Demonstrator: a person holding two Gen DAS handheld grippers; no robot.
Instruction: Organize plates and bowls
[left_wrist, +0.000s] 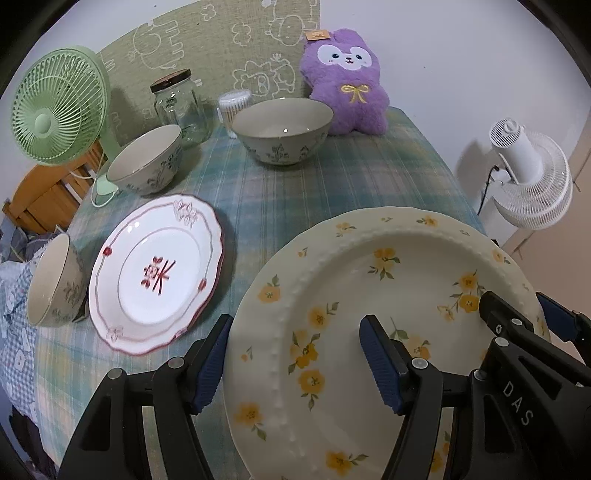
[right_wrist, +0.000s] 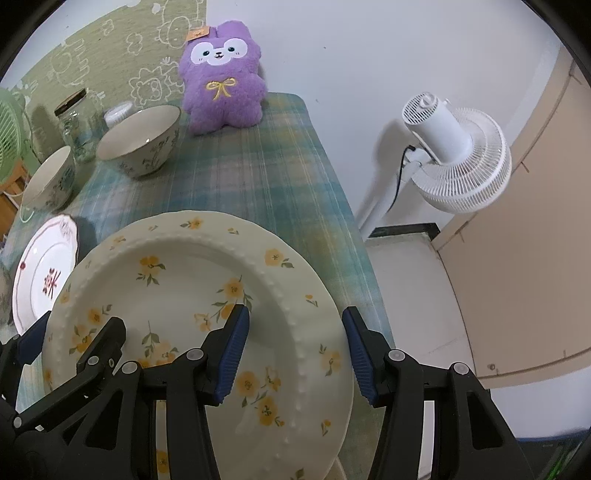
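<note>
Cream with little yellow flowers, the big plate (left_wrist: 369, 295) is up in the air over the near end of the surface (left_wrist: 295, 177), which wears a green check cloth. Two claws carry it together. The left claw (left_wrist: 295, 362) is about half open, with one finger under the plate's left rim and the other finger on top, inside the dish. The right claw (right_wrist: 295, 354) is about half open too, and it sits the same way on the right rim, one blue pad (right_wrist: 232, 354) on top and one outside the edge. I cannot tell how hard the pads press, but the plate seems to rest in both claws. The white plate with red marks (left_wrist: 155, 273) lies flat to the left, with another plate edge showing under it, so that pile looks like the right home for the flower plate. To do this well, both claws should move together at the same speed and keep the plate level. Come in over the white plate and stay clear of the small bowl (left_wrist: 55, 280) tipped beside it. Go down slowly, then let go only when the plate sits flat. The other two bowls (left_wrist: 282, 129) stand farther back.
</note>
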